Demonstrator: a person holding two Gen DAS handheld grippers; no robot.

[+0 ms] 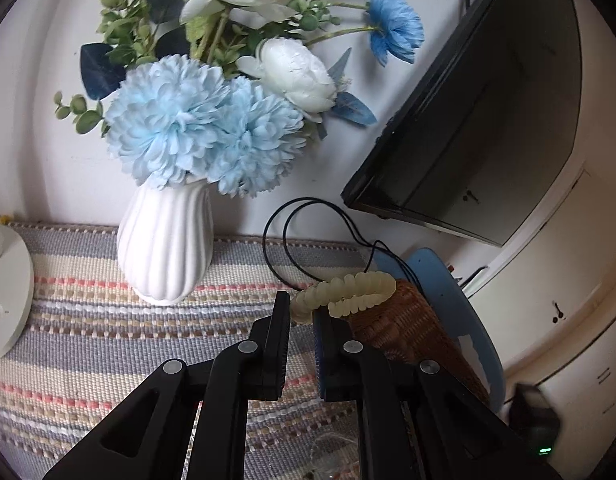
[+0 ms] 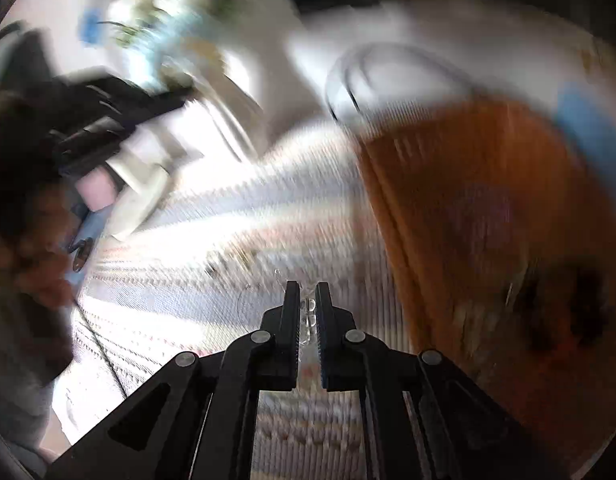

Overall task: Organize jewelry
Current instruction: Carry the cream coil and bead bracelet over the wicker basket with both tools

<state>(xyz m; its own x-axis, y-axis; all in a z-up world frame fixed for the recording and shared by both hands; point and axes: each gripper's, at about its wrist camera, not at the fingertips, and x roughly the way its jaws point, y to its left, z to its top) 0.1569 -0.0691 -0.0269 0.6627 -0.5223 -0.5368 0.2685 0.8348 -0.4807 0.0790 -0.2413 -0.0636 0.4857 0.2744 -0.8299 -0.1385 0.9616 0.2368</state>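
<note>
My left gripper [image 1: 302, 312] is shut on a cream beaded bracelet [image 1: 348, 290], which sticks out to the right of the fingertips above the striped mat. A thin black cord [image 1: 286, 240] loops up from the beads. A brown woven basket [image 1: 408, 320] sits just right of the gripper. In the blurred right wrist view, my right gripper [image 2: 308, 308] is shut on a clear beaded piece [image 2: 308, 318] with a thin wire [image 2: 244, 300] trailing off it. It hangs over the striped mat [image 2: 212, 248], left of the brown basket [image 2: 488, 220].
A white ribbed vase [image 1: 166, 242] of blue and white flowers [image 1: 196, 128] stands on the striped mat [image 1: 88, 320] by the wall. A dark screen [image 1: 488, 120] leans at right. A white stand base [image 1: 4, 300] sits at the left edge, a blue chair [image 1: 460, 300] behind the basket.
</note>
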